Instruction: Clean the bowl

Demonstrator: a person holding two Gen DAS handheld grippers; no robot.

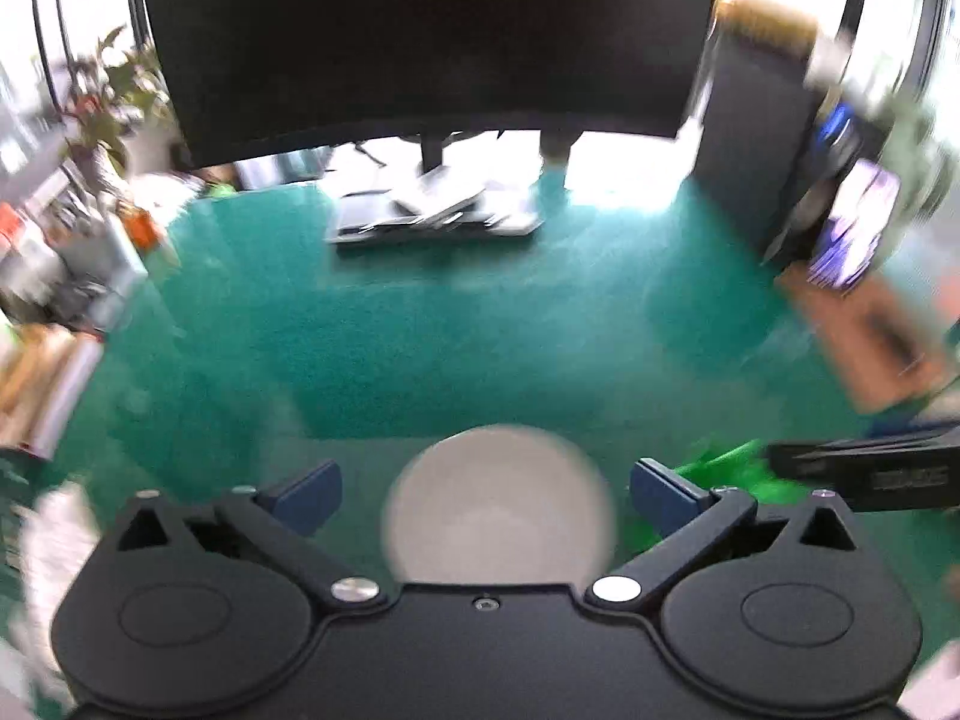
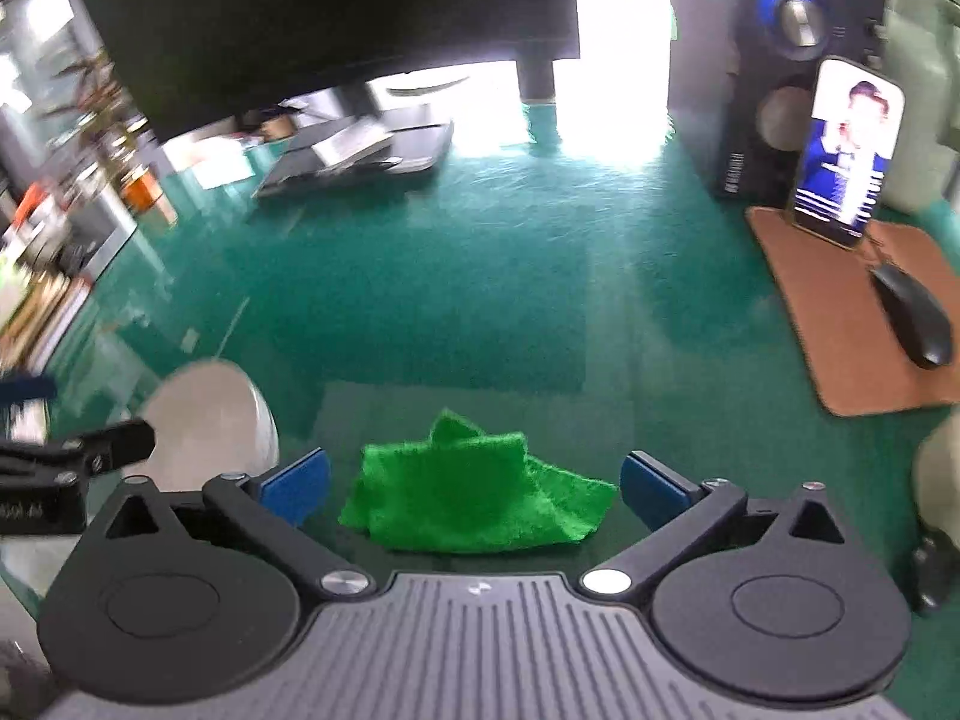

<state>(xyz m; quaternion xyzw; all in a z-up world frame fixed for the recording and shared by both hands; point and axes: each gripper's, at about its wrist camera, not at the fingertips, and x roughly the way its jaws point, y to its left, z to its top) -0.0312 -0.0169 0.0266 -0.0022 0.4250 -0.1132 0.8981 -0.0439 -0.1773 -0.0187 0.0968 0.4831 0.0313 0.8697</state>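
A white bowl (image 1: 498, 504) sits on the green desk, seen from above between the blue fingers of my left gripper (image 1: 486, 495), which is open and hovers over it. The bowl also shows at the left of the right wrist view (image 2: 210, 420). A crumpled green cloth (image 2: 474, 486) lies on the desk between the wide-open fingers of my right gripper (image 2: 474, 483), just above it. The cloth shows in the left wrist view (image 1: 720, 468) right of the bowl, beside the right gripper's black body (image 1: 870, 471).
A dark monitor (image 1: 420, 30) stands at the back on its stand (image 1: 432, 216). A black speaker (image 2: 780, 60), a lit phone (image 2: 846, 150), a mouse (image 2: 915, 315) and a brown mousepad (image 2: 840, 324) are at right. Plants and clutter (image 1: 78, 210) line the left edge.
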